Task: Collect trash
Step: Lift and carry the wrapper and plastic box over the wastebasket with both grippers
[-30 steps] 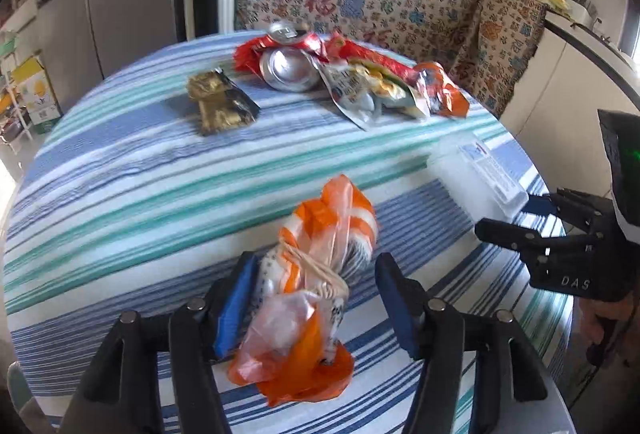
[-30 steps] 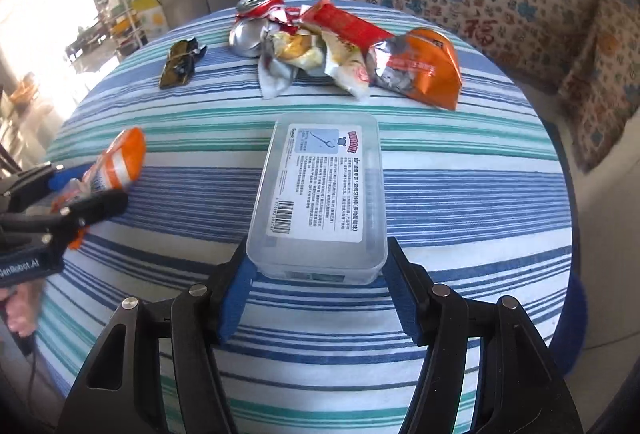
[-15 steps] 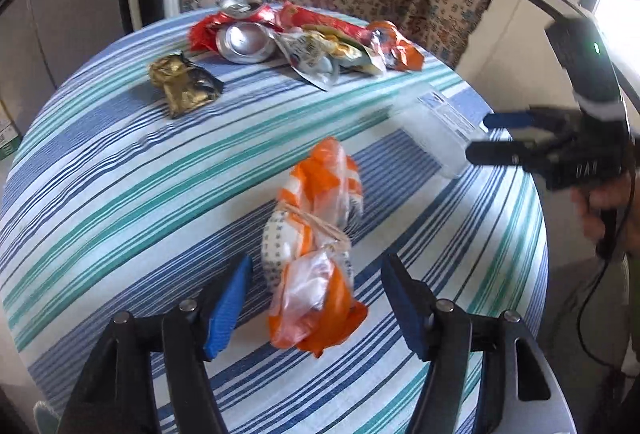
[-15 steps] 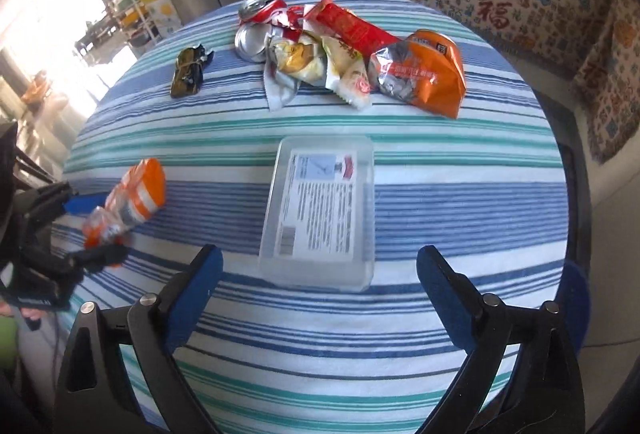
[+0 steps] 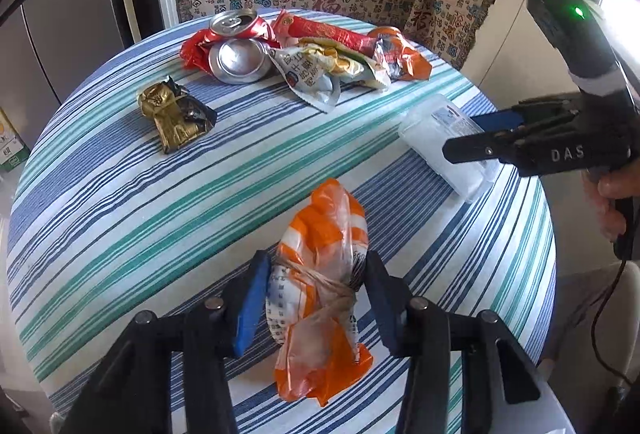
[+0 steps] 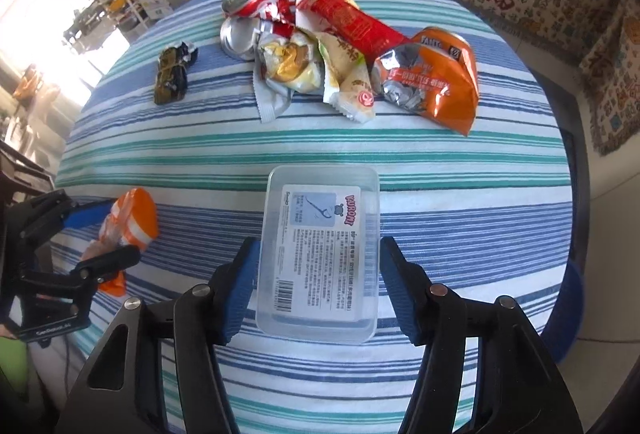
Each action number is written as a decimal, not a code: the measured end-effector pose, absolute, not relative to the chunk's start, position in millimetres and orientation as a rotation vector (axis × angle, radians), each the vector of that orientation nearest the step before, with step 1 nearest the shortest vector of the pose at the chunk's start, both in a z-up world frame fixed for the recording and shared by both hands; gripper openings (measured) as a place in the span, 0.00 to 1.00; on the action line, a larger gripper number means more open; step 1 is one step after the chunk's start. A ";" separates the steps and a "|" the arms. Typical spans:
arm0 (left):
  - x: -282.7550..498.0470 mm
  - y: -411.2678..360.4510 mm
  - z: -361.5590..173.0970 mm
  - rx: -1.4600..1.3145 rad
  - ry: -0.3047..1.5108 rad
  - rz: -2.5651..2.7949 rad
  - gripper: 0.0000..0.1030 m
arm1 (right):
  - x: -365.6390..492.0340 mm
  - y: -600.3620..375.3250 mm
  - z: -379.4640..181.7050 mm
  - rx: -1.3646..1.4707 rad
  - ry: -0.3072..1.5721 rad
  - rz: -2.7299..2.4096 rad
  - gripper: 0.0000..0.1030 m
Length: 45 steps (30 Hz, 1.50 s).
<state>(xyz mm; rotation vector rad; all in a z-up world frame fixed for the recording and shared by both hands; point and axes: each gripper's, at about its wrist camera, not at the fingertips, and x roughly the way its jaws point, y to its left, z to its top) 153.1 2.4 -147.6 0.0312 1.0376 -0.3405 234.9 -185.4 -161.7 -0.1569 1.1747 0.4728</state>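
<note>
**A:** Which step are you on?

**B:** Grasping. My left tool [image 5: 314, 298] is closing around the knotted orange plastic bag [image 5: 320, 274] at the table's [image 5: 120, 194] six o'clock edge; the pads look to be touching its tied waist. My right tool [image 6: 316, 286] is closing too, straddling the clear plastic box [image 6: 320, 254], small gaps either side.

**A:** How do they lie?

**B:** Both long axes run six to twelve. Next, I'd squeeze firmly, then lift.
</note>
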 end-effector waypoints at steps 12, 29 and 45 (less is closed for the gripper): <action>177.9 -82.7 -110.9 -0.012 0.961 -0.460 0.46 | 220.5 -284.5 -117.8 0.007 1.051 0.357 0.60; 234.7 -373.2 -93.0 0.022 0.930 -0.770 0.46 | 226.3 -517.0 -136.6 0.215 0.951 -0.146 0.60; 288.0 -488.6 -192.1 0.054 1.049 -0.836 0.47 | 232.4 -638.7 -228.8 0.445 1.043 -0.250 0.60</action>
